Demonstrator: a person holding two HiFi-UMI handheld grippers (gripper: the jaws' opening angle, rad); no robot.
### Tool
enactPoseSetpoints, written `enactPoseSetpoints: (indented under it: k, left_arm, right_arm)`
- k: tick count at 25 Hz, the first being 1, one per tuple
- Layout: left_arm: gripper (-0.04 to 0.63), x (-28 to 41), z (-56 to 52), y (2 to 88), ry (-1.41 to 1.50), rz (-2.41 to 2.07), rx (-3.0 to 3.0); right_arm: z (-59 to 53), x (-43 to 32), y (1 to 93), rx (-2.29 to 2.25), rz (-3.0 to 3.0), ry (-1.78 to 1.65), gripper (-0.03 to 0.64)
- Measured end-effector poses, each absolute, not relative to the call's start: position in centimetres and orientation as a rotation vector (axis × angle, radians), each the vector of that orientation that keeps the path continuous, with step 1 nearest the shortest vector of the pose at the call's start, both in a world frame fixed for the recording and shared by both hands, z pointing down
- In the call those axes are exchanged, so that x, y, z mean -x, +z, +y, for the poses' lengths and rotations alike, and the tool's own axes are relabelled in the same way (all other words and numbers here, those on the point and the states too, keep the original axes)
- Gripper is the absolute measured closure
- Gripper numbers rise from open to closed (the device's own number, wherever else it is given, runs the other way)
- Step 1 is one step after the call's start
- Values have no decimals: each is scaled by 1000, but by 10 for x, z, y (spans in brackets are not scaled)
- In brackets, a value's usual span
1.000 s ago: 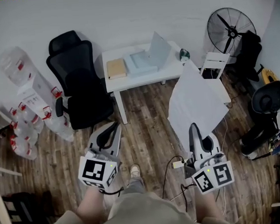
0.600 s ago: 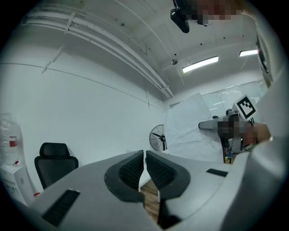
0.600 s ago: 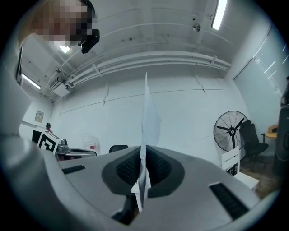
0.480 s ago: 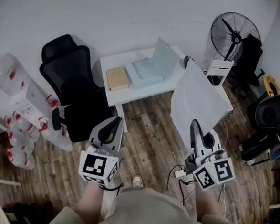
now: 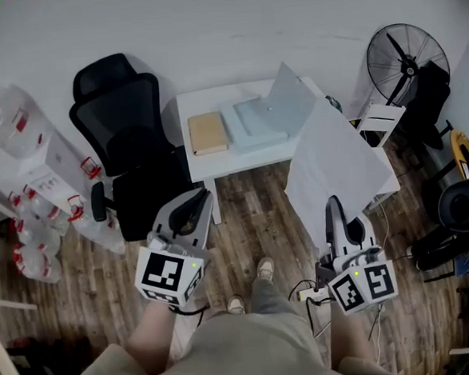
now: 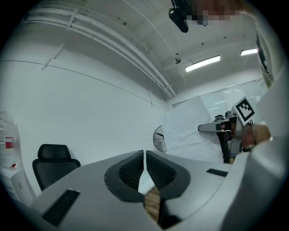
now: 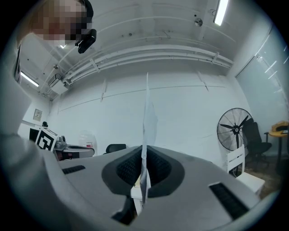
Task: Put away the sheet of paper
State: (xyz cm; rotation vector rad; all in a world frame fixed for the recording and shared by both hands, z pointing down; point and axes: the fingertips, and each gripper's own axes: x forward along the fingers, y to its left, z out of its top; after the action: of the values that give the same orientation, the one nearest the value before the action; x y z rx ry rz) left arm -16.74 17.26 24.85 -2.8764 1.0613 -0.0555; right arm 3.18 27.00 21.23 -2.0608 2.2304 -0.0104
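Head view: sheet of paper in hand, not yet put away.
The right hand-held gripper is clamped tight on the sheet's lower edge and holds it upright over the floor, beside the white bench. The left hand-held gripper has its jaws together on nothing. Stowing remains. On the bench is a pale blue box, lid raised, contents not visible, probably the destination. A tan book lies beside it.
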Motion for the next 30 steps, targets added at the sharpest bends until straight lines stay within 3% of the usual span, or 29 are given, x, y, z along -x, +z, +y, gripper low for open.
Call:
enactPoseSetpoints:
  k: [15, 30]
  left_arm:
    - [561, 126, 74, 283, -73, 1119, 2909]
    - [561, 40, -100, 297, -201, 1273, 2866]
  right_arm:
    - [154, -69, 243, 2023, 2327, -22, 595]
    - [-52, -153, 271, 1864, 2571, -144, 595]
